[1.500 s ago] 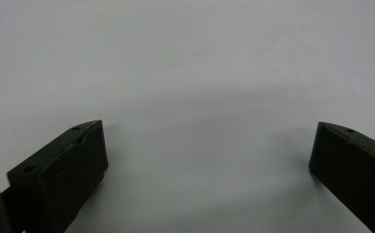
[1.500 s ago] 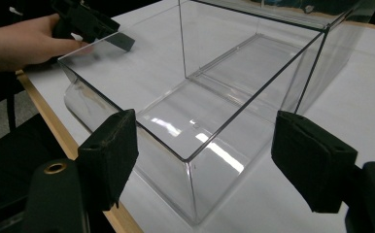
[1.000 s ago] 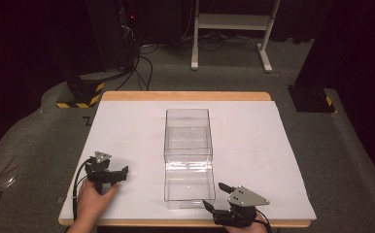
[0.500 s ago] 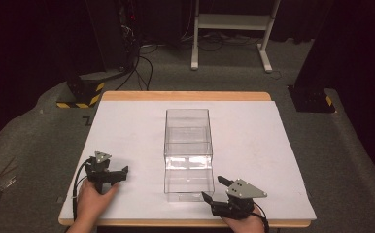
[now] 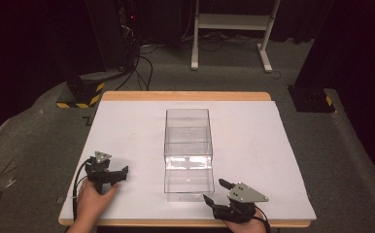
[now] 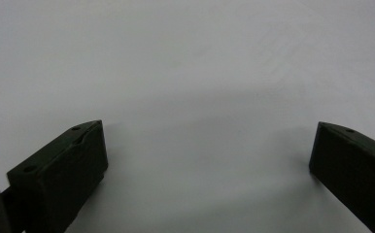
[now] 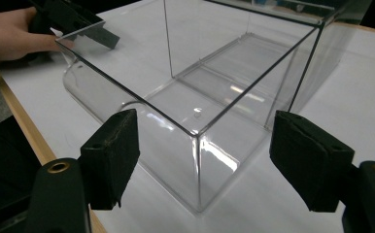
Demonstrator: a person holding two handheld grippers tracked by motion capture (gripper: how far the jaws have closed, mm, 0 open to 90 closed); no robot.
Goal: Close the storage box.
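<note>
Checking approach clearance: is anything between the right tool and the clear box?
Nothing: in the right gripper view only bare white table separates the open right tool from the clear box's near corner.

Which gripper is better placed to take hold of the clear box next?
Right. The right gripper sits open just off the clear box, its near corner between the jaws in the right gripper view. The left gripper is farther off, facing bare table.

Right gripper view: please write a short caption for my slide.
Open right tool faces a corner of the empty clear box on the white table.
</note>
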